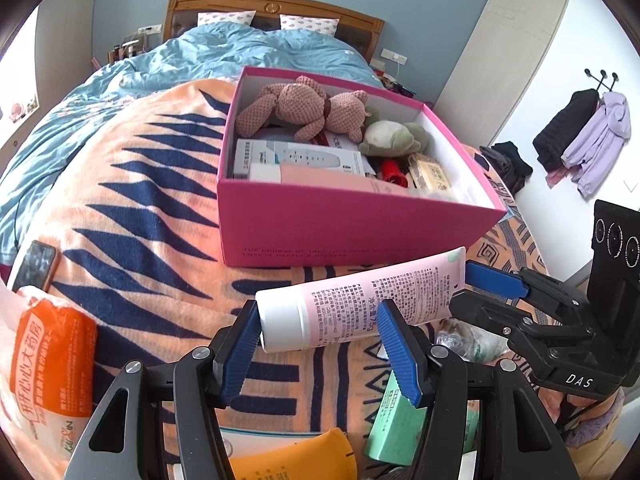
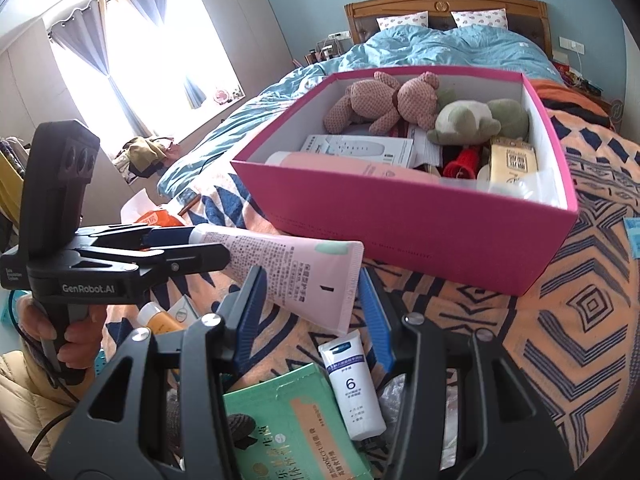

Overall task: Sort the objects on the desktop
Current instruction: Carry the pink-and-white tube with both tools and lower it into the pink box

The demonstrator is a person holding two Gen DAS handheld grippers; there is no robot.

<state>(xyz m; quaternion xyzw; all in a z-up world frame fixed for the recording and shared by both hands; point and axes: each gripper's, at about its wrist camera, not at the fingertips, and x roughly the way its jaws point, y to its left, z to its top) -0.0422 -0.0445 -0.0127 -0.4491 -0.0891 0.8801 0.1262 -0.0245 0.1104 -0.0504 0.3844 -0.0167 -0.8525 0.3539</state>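
Between my two grippers, left gripper (image 1: 318, 344) clamping the cap end and right gripper (image 2: 310, 312) the crimped end, the pink tube (image 1: 360, 300) hangs before the pink box (image 1: 352, 228) and could slip if either half-open grip loosens.

Black grippers (image 1: 320, 344), ribbed blue fingers (image 1: 236, 354)

Bright daylight, blown-out window (image 2: 132, 60), sharp focus, fisheye-bent dark corners

Tube (image 1: 360, 304) before the box (image 1: 352, 232) — toys (image 1: 304, 108) inside.
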